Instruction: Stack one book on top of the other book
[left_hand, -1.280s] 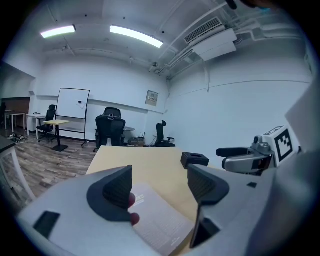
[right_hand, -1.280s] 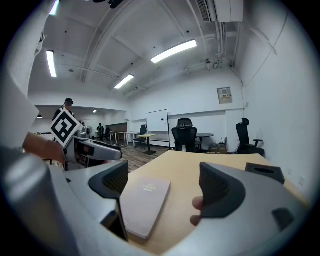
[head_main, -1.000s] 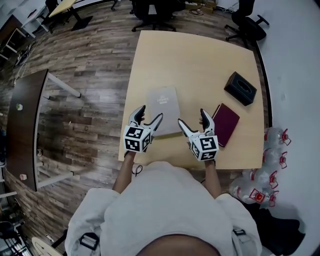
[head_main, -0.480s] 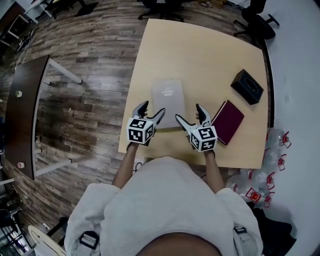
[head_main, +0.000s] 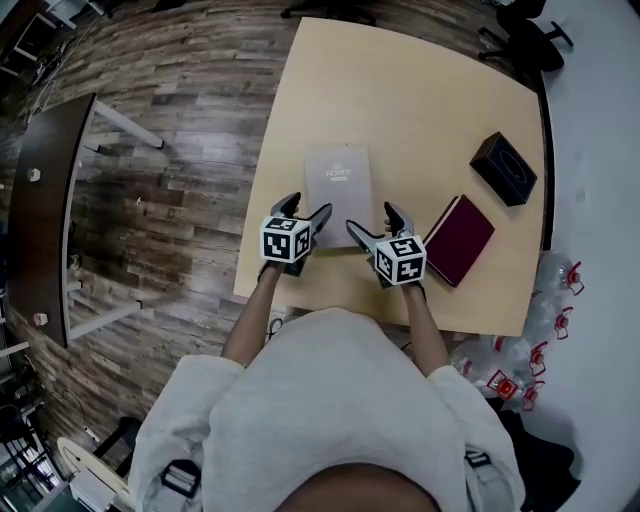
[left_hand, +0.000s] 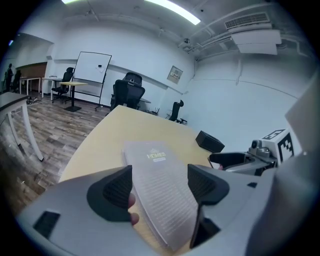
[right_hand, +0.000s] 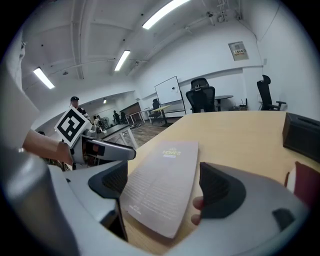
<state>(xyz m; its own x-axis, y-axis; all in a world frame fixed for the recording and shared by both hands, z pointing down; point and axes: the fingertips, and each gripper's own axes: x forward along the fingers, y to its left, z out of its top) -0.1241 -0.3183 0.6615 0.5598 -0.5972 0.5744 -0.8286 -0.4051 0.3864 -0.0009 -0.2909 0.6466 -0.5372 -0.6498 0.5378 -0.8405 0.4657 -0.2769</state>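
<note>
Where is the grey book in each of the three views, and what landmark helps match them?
Head view: grey book just above centre.
Left gripper view: grey book lower centre.
Right gripper view: grey book lower centre.
Shared landmark: black box, right of the book in every view.

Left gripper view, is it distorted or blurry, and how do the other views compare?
Left gripper view: heavy fisheye, dark corners, bright ceiling strip, near jaws soft, grey book fairly sharp. Right gripper view: same bowing, glaring ceiling lights. Head view: table edges curve, light even, no harsh shadows.
</note>
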